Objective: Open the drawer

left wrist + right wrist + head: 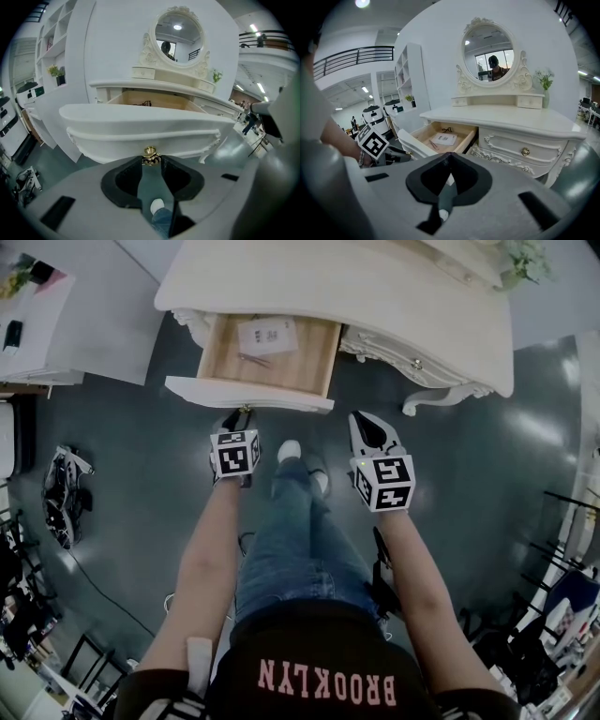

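Observation:
The white dressing table [394,296] has its left drawer [248,393] pulled out, showing a wooden inside with a sheet of paper [267,334]. My left gripper [242,416] is at the middle of the drawer's front. In the left gripper view the left gripper [150,159] is shut on the small brass knob [150,153] of the drawer front [140,131], with the knob at the very tips. My right gripper [364,420] hangs free below the table's right drawer, holding nothing. In its own view the right gripper [449,158] has its tips together.
The right drawer [520,150] is closed, with a brass knob [525,151]. An oval mirror [490,47] and a flower vase [544,89] stand on the table top. The person's legs and a white shoe [290,450] are between the grippers. Black gear [64,493] lies on the floor at left.

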